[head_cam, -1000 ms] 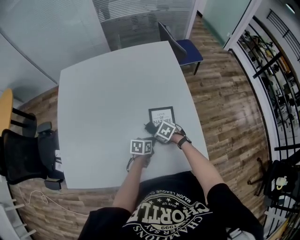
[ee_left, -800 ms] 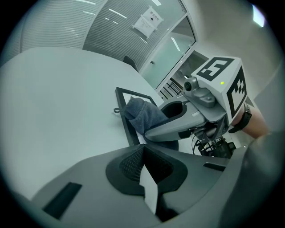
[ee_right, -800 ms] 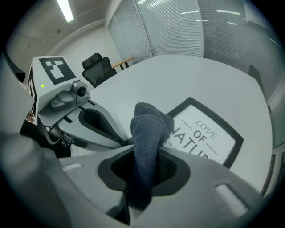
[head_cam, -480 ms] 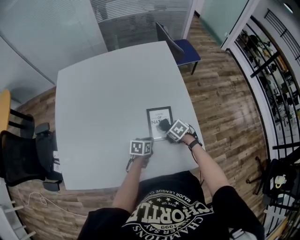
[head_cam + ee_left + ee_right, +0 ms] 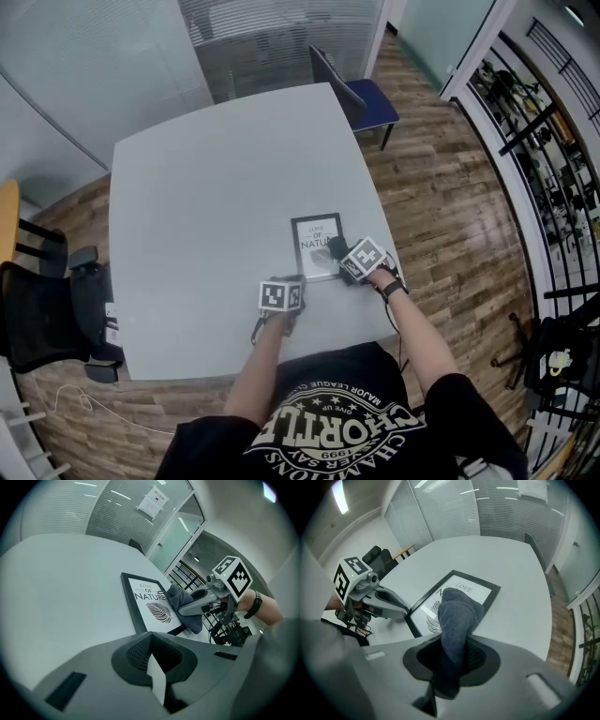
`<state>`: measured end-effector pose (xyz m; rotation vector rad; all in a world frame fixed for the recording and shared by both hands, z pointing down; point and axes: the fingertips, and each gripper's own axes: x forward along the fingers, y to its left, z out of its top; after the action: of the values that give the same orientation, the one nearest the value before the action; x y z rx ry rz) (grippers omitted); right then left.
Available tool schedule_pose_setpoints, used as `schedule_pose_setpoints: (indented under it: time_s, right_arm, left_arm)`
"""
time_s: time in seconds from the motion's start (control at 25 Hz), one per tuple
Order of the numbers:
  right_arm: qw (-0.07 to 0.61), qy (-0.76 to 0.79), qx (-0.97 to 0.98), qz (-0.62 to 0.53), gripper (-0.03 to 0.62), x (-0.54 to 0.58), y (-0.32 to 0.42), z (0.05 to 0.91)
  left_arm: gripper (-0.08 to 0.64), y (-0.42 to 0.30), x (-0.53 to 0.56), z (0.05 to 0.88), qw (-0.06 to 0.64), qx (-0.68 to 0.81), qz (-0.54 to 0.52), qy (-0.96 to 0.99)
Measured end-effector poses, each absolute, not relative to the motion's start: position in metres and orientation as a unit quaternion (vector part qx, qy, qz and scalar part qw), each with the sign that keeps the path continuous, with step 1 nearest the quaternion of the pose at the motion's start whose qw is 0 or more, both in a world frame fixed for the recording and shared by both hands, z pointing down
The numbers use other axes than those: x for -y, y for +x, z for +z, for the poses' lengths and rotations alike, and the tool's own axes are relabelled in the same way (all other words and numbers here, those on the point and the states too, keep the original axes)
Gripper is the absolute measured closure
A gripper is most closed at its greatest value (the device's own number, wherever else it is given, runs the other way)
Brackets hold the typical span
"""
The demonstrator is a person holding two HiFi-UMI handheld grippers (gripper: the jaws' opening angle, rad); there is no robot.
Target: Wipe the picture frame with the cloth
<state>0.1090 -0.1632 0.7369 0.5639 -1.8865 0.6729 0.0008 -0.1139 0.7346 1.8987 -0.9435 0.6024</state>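
The cloth (image 5: 457,613) is being clamped by the right hand-held gripper (image 5: 339,255) and pressed on the picture frame (image 5: 315,230), which lies flat by the counter's (image 5: 206,187) right edge. The left hand-held gripper (image 5: 296,281), closed on nothing, is being rested at the frame's near left corner. Wiping is judged to be under way, not finished.

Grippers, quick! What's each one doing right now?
Left gripper: shut, holding nothing.
Right gripper: shut on the grey cloth, over the picture frame.

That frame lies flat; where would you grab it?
Probably the left long border of the frame, low from the left: lying flat, only its thin edge can be pinched, and the cloth in the right gripper covers the other side.
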Motion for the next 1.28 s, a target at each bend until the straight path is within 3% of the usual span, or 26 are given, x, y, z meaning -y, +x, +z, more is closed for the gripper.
schedule_pose_setpoints:
  time_s: [0.36,0.56,0.92,1.28]
  right_arm:
    - [0.387,0.167,0.833,0.359,0.514,0.149,0.015,0.715]
    - [0.368,0.164,0.829,0.387,0.514,0.140,-0.012,0.730]
    - [0.426,0.231,0.818,0.310,0.522,0.148,0.041,0.747]
    - [0.422,0.306,0.804,0.285,0.523,0.152,0.094,0.742]
  left_arm:
    - [0.555,-0.002,0.115,0.734,0.454,0.385,0.229,0.770]
    - [0.555,-0.004,0.115,0.735,0.460,0.382,0.223,0.770]
    - [0.557,-0.005,0.115,0.736,0.453,0.384,0.231,0.770]
    - [0.557,-0.004,0.116,0.736,0.443,0.381,0.240,0.775]
